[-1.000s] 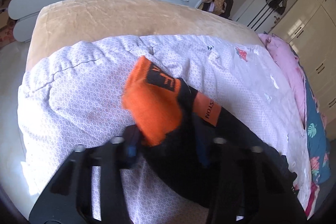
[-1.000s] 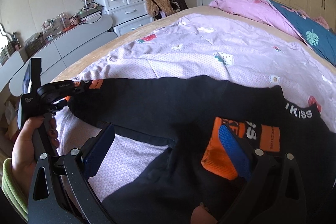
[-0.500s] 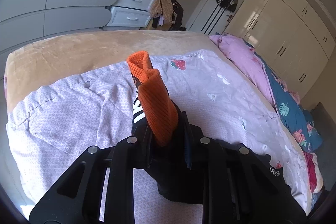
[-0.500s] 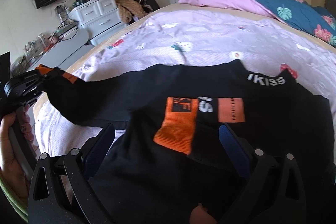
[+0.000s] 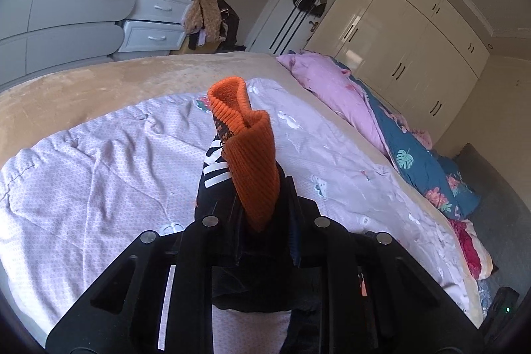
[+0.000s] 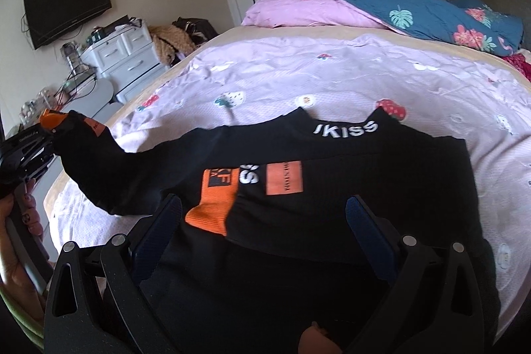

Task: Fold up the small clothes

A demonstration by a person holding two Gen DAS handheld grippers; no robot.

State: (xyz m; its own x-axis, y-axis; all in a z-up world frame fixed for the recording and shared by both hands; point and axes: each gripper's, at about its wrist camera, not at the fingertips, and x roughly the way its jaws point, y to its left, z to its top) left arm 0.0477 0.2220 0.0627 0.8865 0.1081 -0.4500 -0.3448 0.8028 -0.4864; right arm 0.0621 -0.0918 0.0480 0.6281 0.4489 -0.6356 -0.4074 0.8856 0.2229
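A small black sweater point(image 6: 348, 188) with orange cuffs lies on the lilac quilt point(image 6: 332, 82). One sleeve is folded across its chest, with its orange cuff point(image 6: 215, 201) on top. My left gripper point(image 5: 262, 221) is shut on the other sleeve's orange cuff point(image 5: 249, 155) and holds that sleeve stretched out to the left, above the quilt; it also shows in the right wrist view point(image 6: 43, 138). My right gripper point(image 6: 265, 221) is open and empty, just above the sweater's lower part.
A pink and blue floral duvet point(image 6: 398, 12) is heaped at the far side of the bed. White drawers point(image 6: 122, 55) and a grey desk stand beyond the bed's left edge. Wardrobes point(image 5: 398, 32) line the far wall.
My left gripper has lifted the sleeve cuff and swung it up and outward. My right gripper has let go of the folded sleeve cuff and drawn back, open.
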